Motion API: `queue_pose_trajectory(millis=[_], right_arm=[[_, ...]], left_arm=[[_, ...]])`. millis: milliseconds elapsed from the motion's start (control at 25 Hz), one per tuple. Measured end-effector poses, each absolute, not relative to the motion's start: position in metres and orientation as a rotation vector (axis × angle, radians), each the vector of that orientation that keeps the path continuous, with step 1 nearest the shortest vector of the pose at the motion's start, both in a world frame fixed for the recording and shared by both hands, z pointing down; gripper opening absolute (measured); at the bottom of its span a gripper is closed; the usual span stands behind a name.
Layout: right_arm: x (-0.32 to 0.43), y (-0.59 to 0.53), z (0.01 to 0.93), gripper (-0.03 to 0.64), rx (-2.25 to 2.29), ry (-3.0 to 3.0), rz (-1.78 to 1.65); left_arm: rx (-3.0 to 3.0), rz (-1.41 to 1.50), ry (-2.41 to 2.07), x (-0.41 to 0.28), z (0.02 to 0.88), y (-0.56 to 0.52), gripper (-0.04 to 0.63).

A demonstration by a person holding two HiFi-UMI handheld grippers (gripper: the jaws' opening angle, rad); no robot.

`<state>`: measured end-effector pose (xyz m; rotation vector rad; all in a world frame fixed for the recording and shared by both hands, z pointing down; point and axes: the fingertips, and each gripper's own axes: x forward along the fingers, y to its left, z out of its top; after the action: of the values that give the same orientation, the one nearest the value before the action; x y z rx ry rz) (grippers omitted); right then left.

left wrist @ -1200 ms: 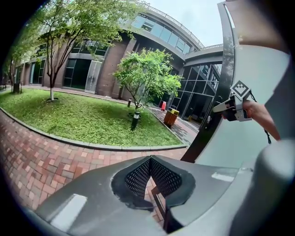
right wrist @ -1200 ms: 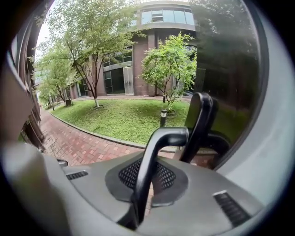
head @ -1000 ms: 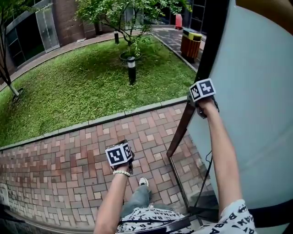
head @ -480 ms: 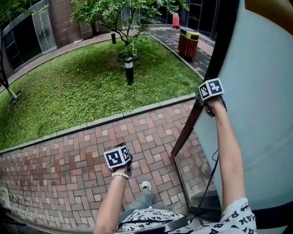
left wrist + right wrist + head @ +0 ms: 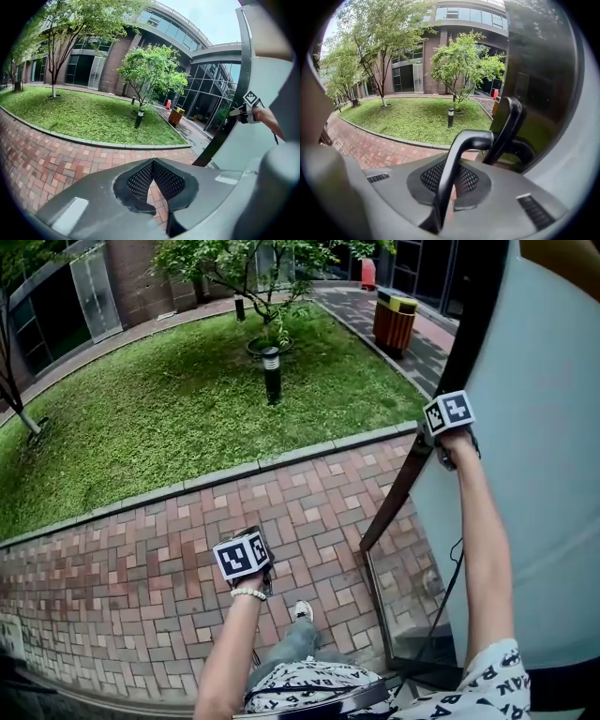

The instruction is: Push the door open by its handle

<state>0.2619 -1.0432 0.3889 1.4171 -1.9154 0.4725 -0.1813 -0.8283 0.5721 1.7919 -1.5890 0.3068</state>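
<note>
The glass door [image 5: 539, 484] with its black frame edge [image 5: 398, 498] stands swung outward at the right of the head view. In the right gripper view a black lever handle [image 5: 461, 154] runs between the jaws, and my right gripper [image 5: 451, 172] is shut on it. In the head view that gripper [image 5: 448, 416] is pressed against the door's edge at arm's length. My left gripper [image 5: 246, 554] hangs low over the brick paving [image 5: 141, 559]; its mesh pads meet at the tip [image 5: 152, 162] with nothing between them.
A lawn [image 5: 178, 409] lies beyond the paving's kerb, with a bollard lamp [image 5: 272, 374], a tree and an orange bin [image 5: 394, 322]. The person's shoe [image 5: 300, 611] is on the bricks by the door's threshold. A cable [image 5: 441, 601] hangs under the right arm.
The door edge and my right gripper on the handle have moved to the right and farther out, so the door has swung wider. The left gripper has hardly moved.
</note>
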Motion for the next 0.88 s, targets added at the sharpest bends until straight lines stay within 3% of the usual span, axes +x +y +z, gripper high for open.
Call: queue_pose_trajectory(millis=[640,880], right_arm=[[0.277,-1.057,0.379,0.019,1.512,-1.928,0.536],[0.263,-1.05,0.379,0.081,1.445,-1.99,0.56]], left_arm=[[1.76,0.291,-1.618,-0.185,0.568,-0.809,-0.014],[1.734,0.281,-1.631,-0.184,0.57,-0.792,-0.014]])
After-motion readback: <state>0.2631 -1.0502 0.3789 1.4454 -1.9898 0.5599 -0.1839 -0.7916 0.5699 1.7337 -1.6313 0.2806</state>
